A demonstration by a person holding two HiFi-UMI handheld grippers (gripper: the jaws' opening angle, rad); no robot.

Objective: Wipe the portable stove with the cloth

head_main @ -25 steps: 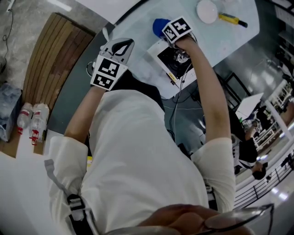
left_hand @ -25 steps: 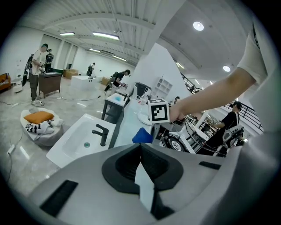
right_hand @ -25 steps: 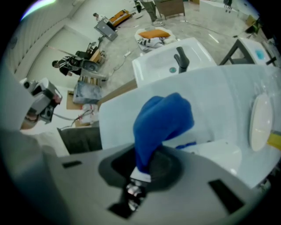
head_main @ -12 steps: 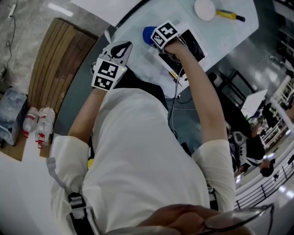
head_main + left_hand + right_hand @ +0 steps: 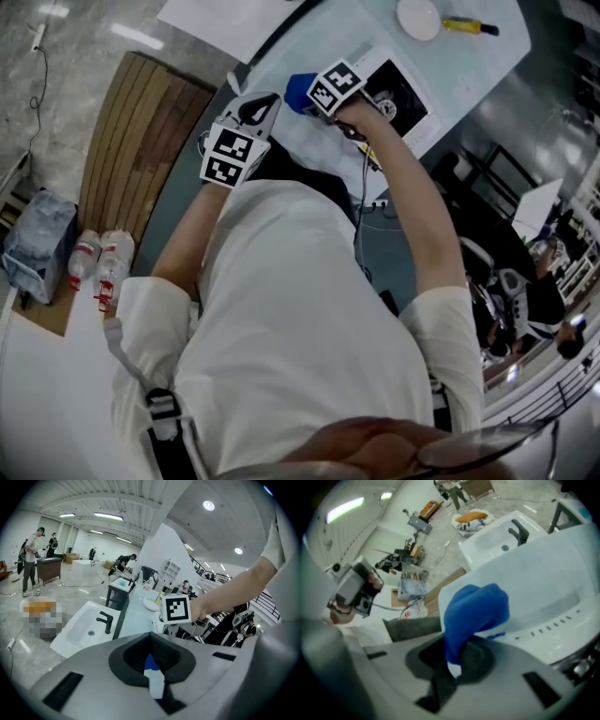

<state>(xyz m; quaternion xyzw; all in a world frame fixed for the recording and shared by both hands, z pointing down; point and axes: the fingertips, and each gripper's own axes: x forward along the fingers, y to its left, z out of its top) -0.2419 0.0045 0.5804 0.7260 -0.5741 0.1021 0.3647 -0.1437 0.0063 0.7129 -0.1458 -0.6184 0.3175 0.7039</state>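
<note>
The right gripper [image 5: 454, 660] is clamped on a bunched blue cloth [image 5: 474, 613], held at the end of the white portable stove with a black top [image 5: 398, 94] that lies nearest the left gripper [image 5: 261, 105]. The stove rests on a pale surface [image 5: 478, 75]. The left gripper hangs beside that end of the stove, near the cloth but apart from it, jaws together and empty. Beyond the stove lie a round white dish [image 5: 419, 17] and a yellow-handled tool [image 5: 466, 26].

The person wears a white short-sleeved T-shirt [image 5: 300, 319], and the grey left hand-held gripper [image 5: 269, 98] and right hand-held gripper [image 5: 305, 94] each bear a black-and-white marker cube [image 5: 230, 155].
</note>
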